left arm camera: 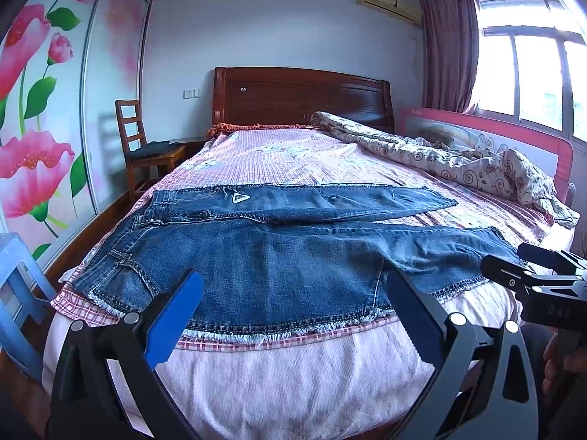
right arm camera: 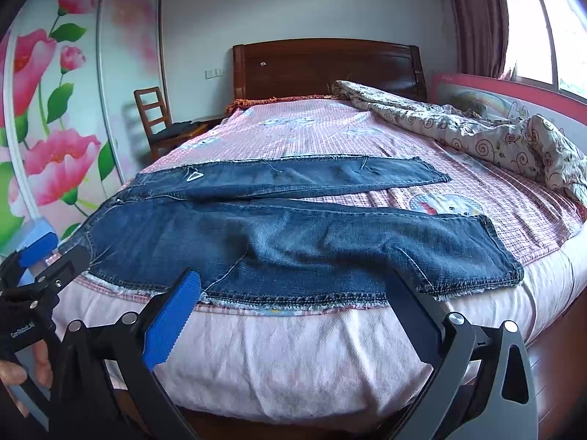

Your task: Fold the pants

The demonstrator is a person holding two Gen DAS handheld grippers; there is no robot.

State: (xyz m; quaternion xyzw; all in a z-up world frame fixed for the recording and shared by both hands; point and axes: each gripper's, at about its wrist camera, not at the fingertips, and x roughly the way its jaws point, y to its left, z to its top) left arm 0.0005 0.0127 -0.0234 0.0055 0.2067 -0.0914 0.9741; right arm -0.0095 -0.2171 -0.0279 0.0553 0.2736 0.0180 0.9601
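Observation:
Blue denim pants (left arm camera: 279, 256) lie flat across the foot of the bed, waist at the left, both legs spread apart toward the right; they also show in the right wrist view (right arm camera: 293, 234). My left gripper (left arm camera: 293, 293) is open and empty, held just before the near leg's frayed edge. My right gripper (right arm camera: 293, 293) is open and empty, also just short of the near edge. The right gripper shows at the right of the left wrist view (left arm camera: 539, 275); the left gripper shows at the left of the right wrist view (right arm camera: 40, 260).
The bed (left arm camera: 293, 374) has a pink checked sheet, a crumpled floral quilt (left arm camera: 458, 161) at the far right, and a pink guard rail (left arm camera: 513, 135). A wooden chair (left arm camera: 146, 146) and a blue stool (left arm camera: 18, 293) stand left, by the flowered wardrobe (left arm camera: 47, 110).

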